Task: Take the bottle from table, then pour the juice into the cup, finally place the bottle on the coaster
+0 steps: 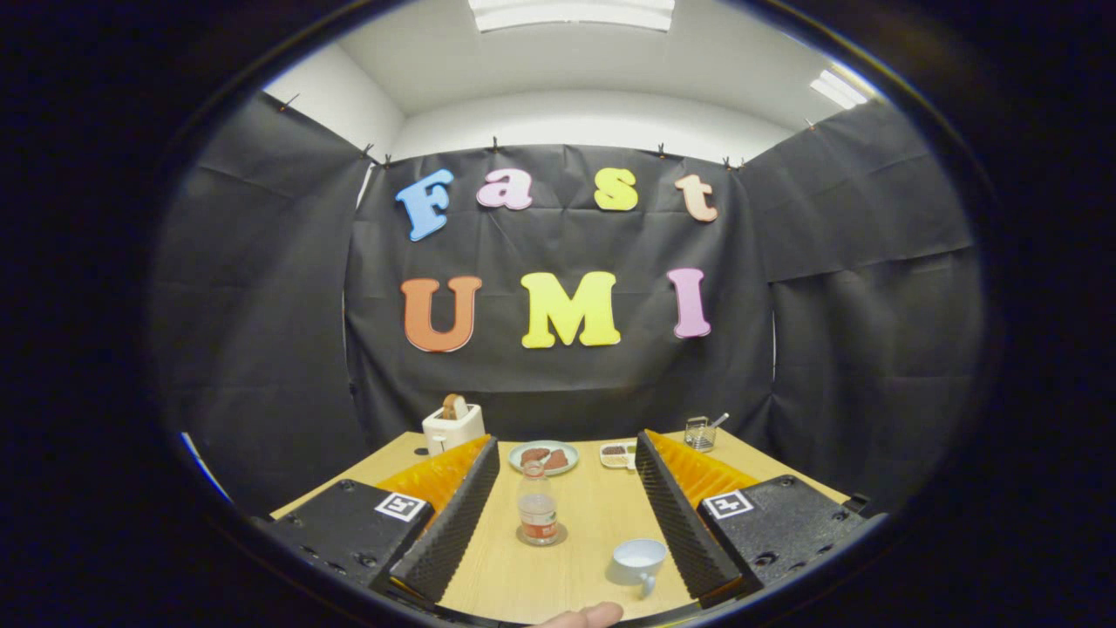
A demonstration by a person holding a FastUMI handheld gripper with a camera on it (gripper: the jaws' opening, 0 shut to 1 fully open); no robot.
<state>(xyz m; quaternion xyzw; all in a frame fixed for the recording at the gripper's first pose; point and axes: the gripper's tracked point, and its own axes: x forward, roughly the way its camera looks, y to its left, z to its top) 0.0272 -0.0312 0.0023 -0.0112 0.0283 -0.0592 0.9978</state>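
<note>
A small clear bottle [538, 510] with an orange-red label stands upright on the wooden table [575, 506], on a round coaster [541, 538] that shows under its base. A white cup [639, 558] with a handle sits to the bottle's right, close to the inner face of the right finger. My gripper [567, 443] is open, its two black ribbed fingers [453, 515] spread wide. Bottle and cup both lie in the gap between the fingers, and neither finger touches them. A person's fingertip [586, 615] shows just behind the gripper.
At the table's far side stand a white toaster [452, 426] with a slice in it, a plate [543, 456] of food, a small divided dish [617, 453] and a glass jar [700, 432] with a spoon. Black cloth walls close in the booth.
</note>
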